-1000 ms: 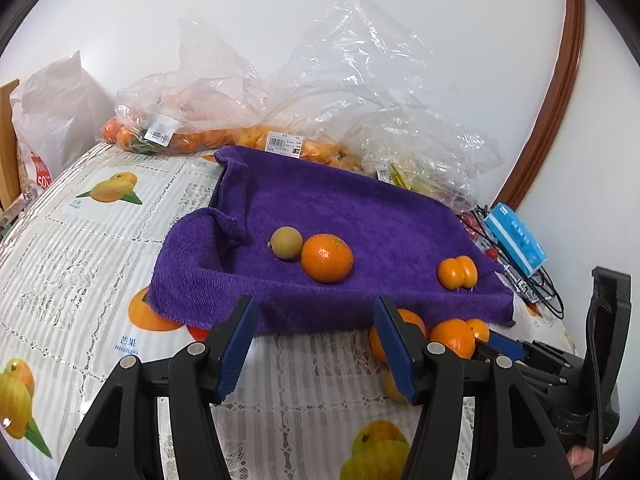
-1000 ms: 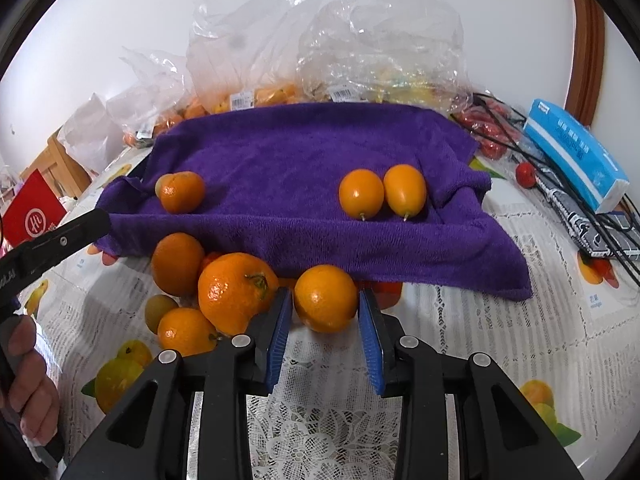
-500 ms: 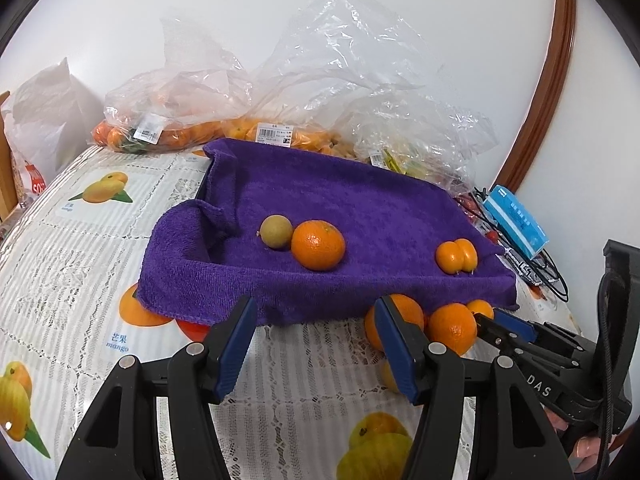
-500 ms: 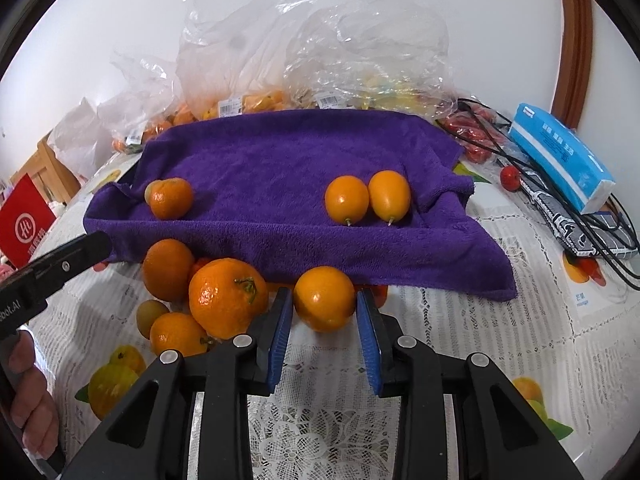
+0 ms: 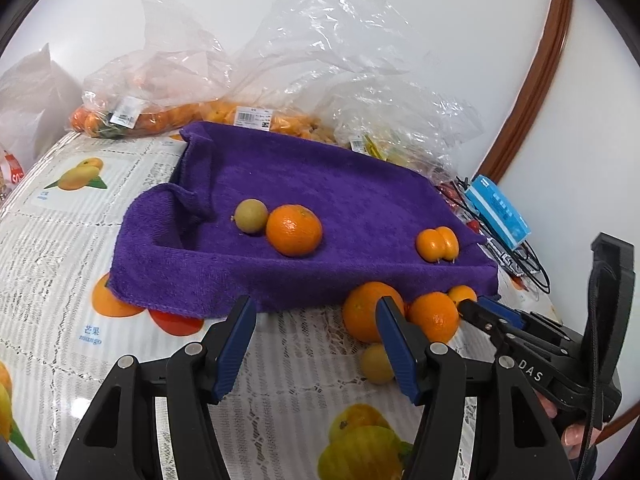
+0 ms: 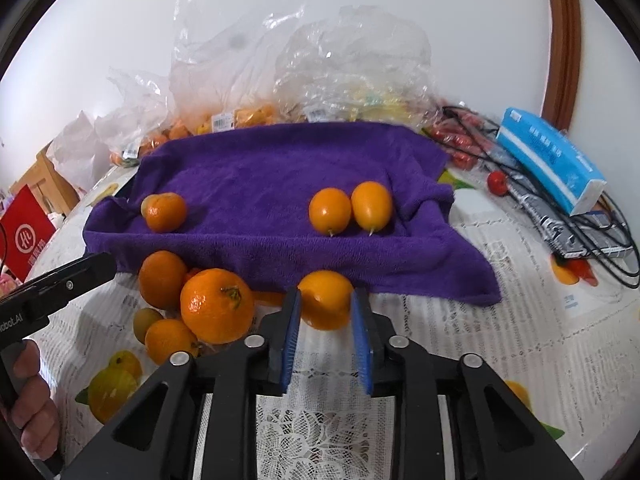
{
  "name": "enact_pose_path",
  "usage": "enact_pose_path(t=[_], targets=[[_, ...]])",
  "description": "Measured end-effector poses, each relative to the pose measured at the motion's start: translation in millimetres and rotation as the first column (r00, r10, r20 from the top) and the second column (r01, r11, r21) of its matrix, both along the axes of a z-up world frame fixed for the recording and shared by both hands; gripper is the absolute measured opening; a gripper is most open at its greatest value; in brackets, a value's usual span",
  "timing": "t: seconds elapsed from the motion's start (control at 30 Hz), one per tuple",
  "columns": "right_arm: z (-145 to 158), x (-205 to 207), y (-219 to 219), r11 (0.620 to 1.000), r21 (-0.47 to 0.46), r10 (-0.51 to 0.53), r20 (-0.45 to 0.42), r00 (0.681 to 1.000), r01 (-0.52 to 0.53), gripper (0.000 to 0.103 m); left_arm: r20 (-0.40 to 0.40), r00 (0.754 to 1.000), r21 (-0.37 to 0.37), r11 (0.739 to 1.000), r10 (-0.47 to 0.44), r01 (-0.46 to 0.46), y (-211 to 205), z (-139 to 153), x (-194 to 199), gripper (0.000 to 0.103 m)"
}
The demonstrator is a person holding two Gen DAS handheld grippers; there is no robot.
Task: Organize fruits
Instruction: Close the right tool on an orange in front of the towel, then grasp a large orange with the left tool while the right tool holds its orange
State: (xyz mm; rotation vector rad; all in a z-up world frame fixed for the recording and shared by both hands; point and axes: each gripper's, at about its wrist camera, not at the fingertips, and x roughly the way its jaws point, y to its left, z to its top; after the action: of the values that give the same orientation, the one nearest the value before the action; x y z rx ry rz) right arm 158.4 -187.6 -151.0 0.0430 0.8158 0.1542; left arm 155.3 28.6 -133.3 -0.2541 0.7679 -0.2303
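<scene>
A purple towel (image 5: pixel 340 200) (image 6: pixel 280 168) holds an orange (image 5: pixel 294 230), a small greenish fruit (image 5: pixel 251 216) and two kumquats (image 6: pixel 348 210). Several oranges (image 6: pixel 216 306) lie on the tablecloth at the towel's near edge. My right gripper (image 6: pixel 325 300) is shut on a small orange (image 6: pixel 326 300) just in front of the towel; it also shows in the left wrist view (image 5: pixel 476 308). My left gripper (image 5: pixel 316 316) is open and empty, over the tablecloth before the towel's edge, left of the loose oranges (image 5: pixel 366 312).
Clear plastic bags of fruit (image 5: pixel 248 92) stand behind the towel against the wall. A blue box (image 6: pixel 548 160), black cables (image 6: pixel 600 236) and small red fruits lie to the right. A red sign (image 6: pixel 24 232) stands at far left.
The right gripper's fingers have closed in on the small orange and it sits higher between them. The left gripper has shifted slightly; the towel looks nearer.
</scene>
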Motion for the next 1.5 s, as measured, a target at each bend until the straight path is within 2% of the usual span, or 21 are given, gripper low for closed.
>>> enact_pose_path(t=[0.17, 0.3, 0.57, 0.83, 0.93, 1.27, 1.5], targets=[[-13.4, 12.2, -4.7, 0.999, 0.028, -0.022, -0.093, 0.995, 0.025, 0.036, -0.003, 1.0, 0.014, 1.0, -0.013, 0.013, -3.6, 1.0, 1.0, 0.06], [-12.0, 10.6, -4.8, 0.999, 0.049, -0.018, -0.081, 0.997, 0.022, 0.035, -0.015, 1.0, 0.022, 1.0, -0.015, 0.015, -4.6, 0.0, 2.4, 0.06], [-8.5, 7.2, -16.7, 0.991, 0.13, -0.019, -0.045, 0.999, 0.025, 0.035, -0.069, 0.997, -0.019, 1.0, -0.017, 0.016, 0.4, -7.4, 7.5, 0.06], [0.8, 2.1, -19.9, 0.985, 0.171, -0.003, 0.009, 1.0, 0.001, 0.035, -0.123, 0.992, -0.102, 0.995, -0.029, 0.016, 7.5, -13.0, 11.1, 0.06], [1.2, 0.8, -22.6, 0.981, 0.193, 0.0, 0.018, 1.0, -0.004, 0.035, -0.141, 0.99, -0.11, 0.994, -0.024, 0.009, 8.5, -15.8, 12.2, 0.06], [1.9, 0.6, -30.5, 0.972, 0.236, -0.022, 0.034, 0.999, 0.013, 0.035, -0.134, 0.991, -0.098, 0.995, -0.027, 0.014, 4.6, -16.0, 13.6, 0.06], [6.4, -2.4, -32.9, 0.97, 0.241, -0.037, 0.058, 0.998, 0.022, 0.035, -0.129, 0.99, -0.11, 0.993, -0.065, 0.051, 1.4, -16.1, 15.1, 0.06]])
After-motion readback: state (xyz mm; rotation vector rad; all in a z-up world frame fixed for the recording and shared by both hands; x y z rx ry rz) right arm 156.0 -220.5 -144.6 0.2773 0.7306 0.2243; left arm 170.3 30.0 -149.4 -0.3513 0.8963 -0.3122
